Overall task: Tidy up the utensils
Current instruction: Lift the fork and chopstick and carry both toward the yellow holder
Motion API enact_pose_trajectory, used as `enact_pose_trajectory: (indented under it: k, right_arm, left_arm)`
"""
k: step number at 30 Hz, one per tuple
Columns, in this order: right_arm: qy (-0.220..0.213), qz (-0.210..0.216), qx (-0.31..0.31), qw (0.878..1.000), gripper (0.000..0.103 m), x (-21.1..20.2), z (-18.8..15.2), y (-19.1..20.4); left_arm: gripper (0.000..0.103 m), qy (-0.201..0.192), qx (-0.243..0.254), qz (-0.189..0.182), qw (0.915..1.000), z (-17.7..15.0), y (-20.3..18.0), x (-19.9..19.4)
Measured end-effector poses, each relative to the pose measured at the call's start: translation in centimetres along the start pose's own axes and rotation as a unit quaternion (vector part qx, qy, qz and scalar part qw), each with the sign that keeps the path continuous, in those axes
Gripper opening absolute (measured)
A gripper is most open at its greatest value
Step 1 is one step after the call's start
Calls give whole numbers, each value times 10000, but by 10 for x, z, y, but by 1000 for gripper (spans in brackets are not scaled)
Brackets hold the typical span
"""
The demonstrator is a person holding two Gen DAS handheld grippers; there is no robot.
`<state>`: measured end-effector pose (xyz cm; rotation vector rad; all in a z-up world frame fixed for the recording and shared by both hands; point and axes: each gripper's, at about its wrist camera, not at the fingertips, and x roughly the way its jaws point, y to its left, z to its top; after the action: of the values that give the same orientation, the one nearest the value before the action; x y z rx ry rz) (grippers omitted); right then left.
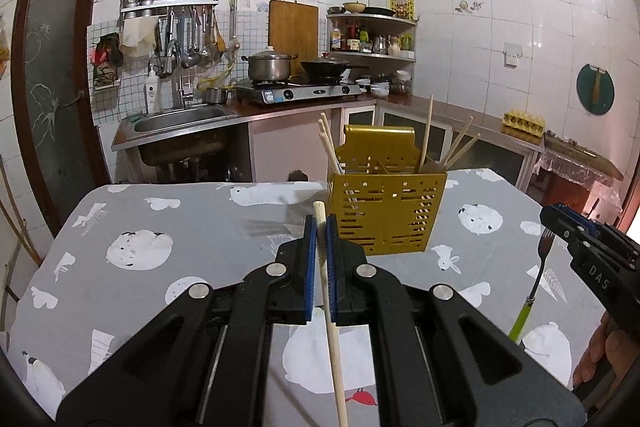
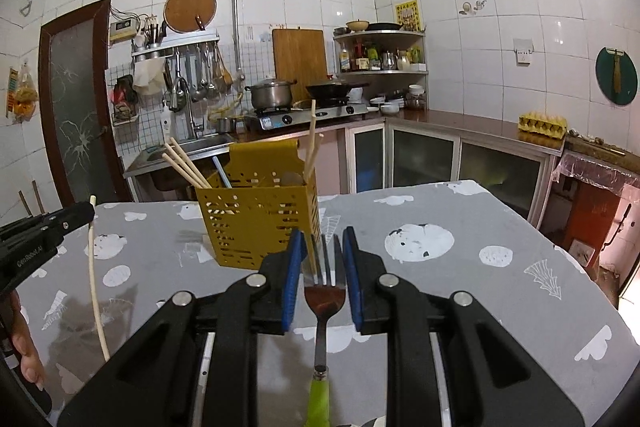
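Note:
A gold perforated utensil holder (image 1: pixel 386 211) stands on the table, with several chopsticks sticking out of it; it also shows in the right wrist view (image 2: pixel 260 217). My left gripper (image 1: pixel 320 223) is shut on a single pale chopstick (image 1: pixel 330 311), held above the table just in front of the holder; that chopstick hangs at the left in the right wrist view (image 2: pixel 95 279). My right gripper (image 2: pixel 323 239) is shut on a fork (image 2: pixel 322 301) with a green handle, tines toward the holder. The fork also shows at the right in the left wrist view (image 1: pixel 538 275).
The table wears a grey cloth with white animal prints (image 1: pixel 160 227). Behind it are a steel sink (image 1: pixel 180 119), a gas stove with a pot and a wok (image 1: pixel 296 89), corner shelves with bottles (image 1: pixel 372 39), and an egg carton (image 1: pixel 524 121) on the counter.

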<state>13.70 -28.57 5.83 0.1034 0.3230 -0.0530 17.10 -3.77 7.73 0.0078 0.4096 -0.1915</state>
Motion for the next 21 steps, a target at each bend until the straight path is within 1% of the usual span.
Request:
enact_pose_trajectory:
  k: [7,12,21]
  right_arm:
    - [-109,6,-57,9999,21,-6,3,5]
    - [-193,14,-94,9998,20,-10,8,8]
    - [-177,35,-103,9998,20,-12,8,12]
  left_arm:
    - [3,-229,-30,27,9997,3,2,-11]
    - [3,-325,-50,33,9995,6,2,-17]
    - [3,-434,-99,30,9990,12,5,-24]
